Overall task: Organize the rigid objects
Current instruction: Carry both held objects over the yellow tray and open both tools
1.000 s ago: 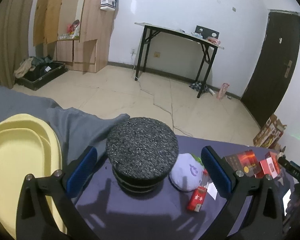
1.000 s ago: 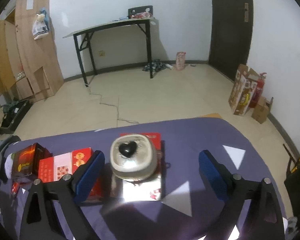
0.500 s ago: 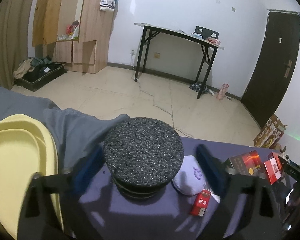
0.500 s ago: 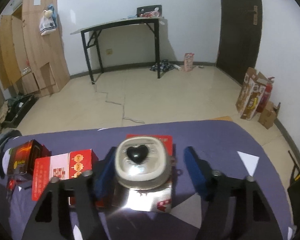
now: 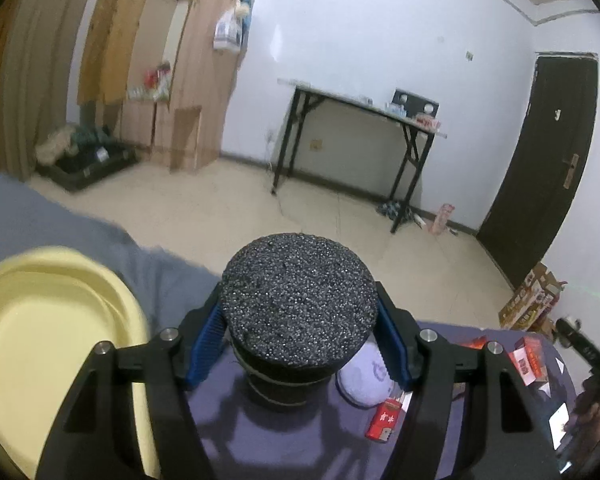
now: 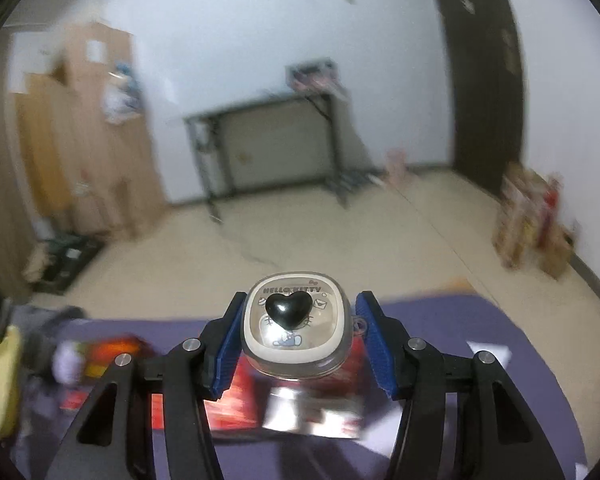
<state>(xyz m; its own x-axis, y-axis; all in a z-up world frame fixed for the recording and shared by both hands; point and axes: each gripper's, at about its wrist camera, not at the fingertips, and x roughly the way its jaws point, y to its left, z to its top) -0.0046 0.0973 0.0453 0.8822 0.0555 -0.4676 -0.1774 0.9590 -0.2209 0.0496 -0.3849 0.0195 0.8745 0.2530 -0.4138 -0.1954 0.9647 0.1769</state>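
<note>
In the left wrist view my left gripper [image 5: 298, 344] is shut on a black round container with a speckled foam top [image 5: 298, 320], held above the purple table cloth [image 5: 260, 432]. In the right wrist view my right gripper [image 6: 296, 344] is shut on a beige Hello Kitty box with a black heart knob [image 6: 294, 324], lifted above red boxes [image 6: 236, 396]. The right wrist view is blurred by motion.
A yellow basin [image 5: 48, 344] stands at the left on grey cloth [image 5: 60, 228]. A lilac pouch [image 5: 364, 376], a small red pack [image 5: 384, 420] and red boxes [image 5: 530, 360] lie on the purple cloth to the right. The basin's edge [image 6: 0, 380] shows at far left in the right wrist view.
Both grippers closed from wide open onto their objects. The left one holds the black container, the right one has lifted the Hello Kitty box and is moving.
</note>
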